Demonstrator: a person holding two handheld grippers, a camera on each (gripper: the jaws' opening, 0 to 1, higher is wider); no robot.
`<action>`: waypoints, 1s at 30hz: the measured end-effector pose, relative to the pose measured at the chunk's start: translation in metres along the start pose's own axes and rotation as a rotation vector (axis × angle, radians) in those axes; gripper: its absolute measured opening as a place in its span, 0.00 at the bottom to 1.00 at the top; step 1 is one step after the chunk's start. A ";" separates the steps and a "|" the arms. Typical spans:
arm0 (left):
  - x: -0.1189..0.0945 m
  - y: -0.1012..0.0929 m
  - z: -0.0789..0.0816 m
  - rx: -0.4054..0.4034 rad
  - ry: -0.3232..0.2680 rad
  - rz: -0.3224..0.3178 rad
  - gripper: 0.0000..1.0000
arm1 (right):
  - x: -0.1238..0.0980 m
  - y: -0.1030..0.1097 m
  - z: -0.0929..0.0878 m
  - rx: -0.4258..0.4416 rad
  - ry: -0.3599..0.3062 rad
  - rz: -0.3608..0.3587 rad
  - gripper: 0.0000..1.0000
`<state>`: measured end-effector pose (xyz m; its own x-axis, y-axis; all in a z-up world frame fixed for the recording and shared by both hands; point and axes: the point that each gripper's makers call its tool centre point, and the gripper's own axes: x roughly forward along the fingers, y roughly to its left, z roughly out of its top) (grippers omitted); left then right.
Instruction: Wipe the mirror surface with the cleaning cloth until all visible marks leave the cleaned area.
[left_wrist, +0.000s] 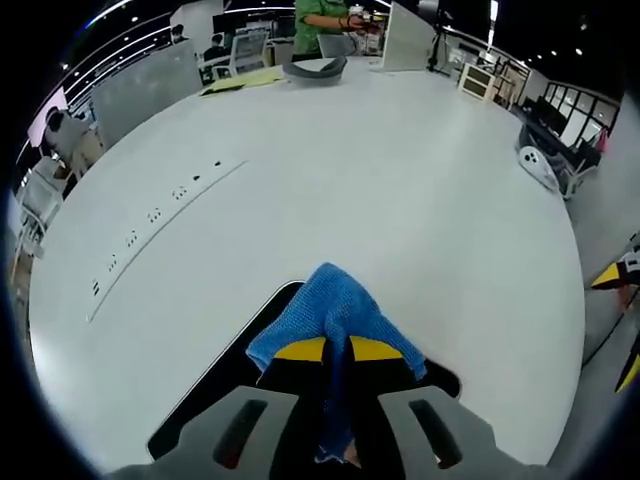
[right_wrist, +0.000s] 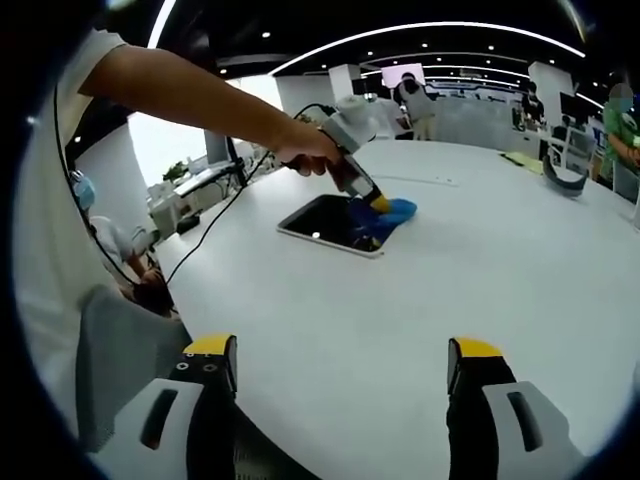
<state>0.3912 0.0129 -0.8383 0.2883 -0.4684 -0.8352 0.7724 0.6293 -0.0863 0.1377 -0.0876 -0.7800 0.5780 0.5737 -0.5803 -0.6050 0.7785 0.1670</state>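
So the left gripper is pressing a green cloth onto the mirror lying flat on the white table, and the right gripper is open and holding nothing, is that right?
Not quite: the cloth is blue, not green, as the left gripper view shows. The rest holds: the left gripper presses it onto the mirror lying flat on the white table, and the right gripper is open and empty.

1. A wide white table with a rounded edge spans both views.
2. A row of small dark markings runs near one edge.
3. Ceiling light strips curve overhead across a dark ceiling.
4. Desks and chairs stand beyond the far edge.
5. Bright windows light the room's side.
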 end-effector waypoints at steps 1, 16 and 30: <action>0.000 0.000 0.000 -0.006 -0.001 -0.001 0.05 | 0.000 0.000 -0.001 -0.001 0.003 -0.001 0.86; -0.005 0.006 -0.007 -0.008 -0.002 0.001 0.05 | 0.003 0.004 -0.004 0.002 0.015 0.010 0.85; -0.012 0.011 -0.016 -0.019 0.001 0.003 0.05 | 0.005 0.008 -0.005 -0.003 0.024 0.022 0.84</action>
<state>0.3877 0.0354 -0.8381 0.2903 -0.4658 -0.8359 0.7607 0.6423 -0.0938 0.1329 -0.0793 -0.7854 0.5509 0.5847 -0.5956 -0.6194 0.7647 0.1777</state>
